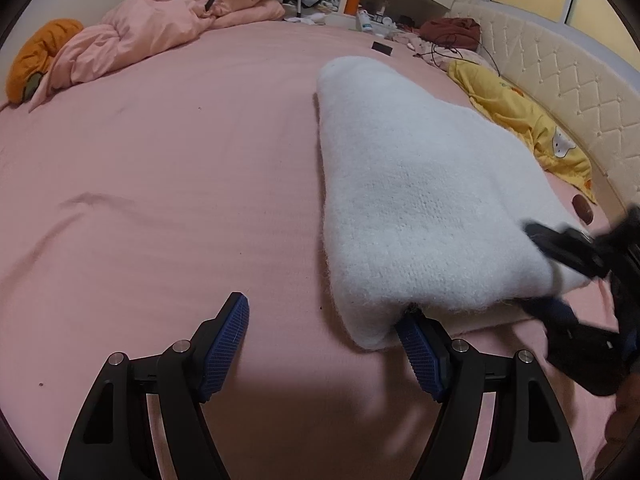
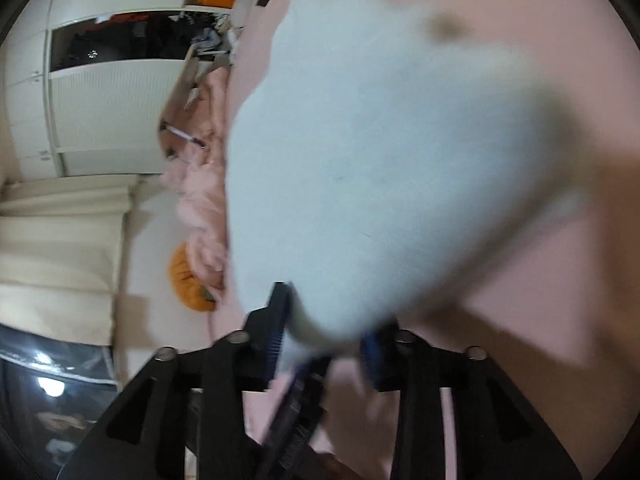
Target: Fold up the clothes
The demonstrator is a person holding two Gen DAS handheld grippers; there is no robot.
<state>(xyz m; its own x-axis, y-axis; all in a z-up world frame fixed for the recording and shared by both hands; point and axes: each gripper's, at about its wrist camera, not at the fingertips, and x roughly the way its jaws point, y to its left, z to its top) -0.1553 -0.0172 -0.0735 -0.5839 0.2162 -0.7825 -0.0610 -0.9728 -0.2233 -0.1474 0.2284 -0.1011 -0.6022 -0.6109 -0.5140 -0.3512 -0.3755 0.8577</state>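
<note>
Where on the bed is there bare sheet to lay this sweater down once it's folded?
The widest bare patch of pink sheet lies left of the white sweater, between it and the pink duvet. It is crowded along the headboard: a yellow cloth, cables and bottles at the far edge.

Crumpled pink duvet (image 1: 160, 32), orange cushion (image 1: 40, 56), yellow cloth (image 1: 524, 116) along cream headboard (image 1: 560, 76)

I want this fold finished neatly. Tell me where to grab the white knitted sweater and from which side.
Grip the white knitted sweater at its near folded corner, coming in low from the near edge. It lies flat on the pink sheet, and there the doubled layers lift slightly by the left gripper, probably giving the jaws an edge to straddle.
</note>
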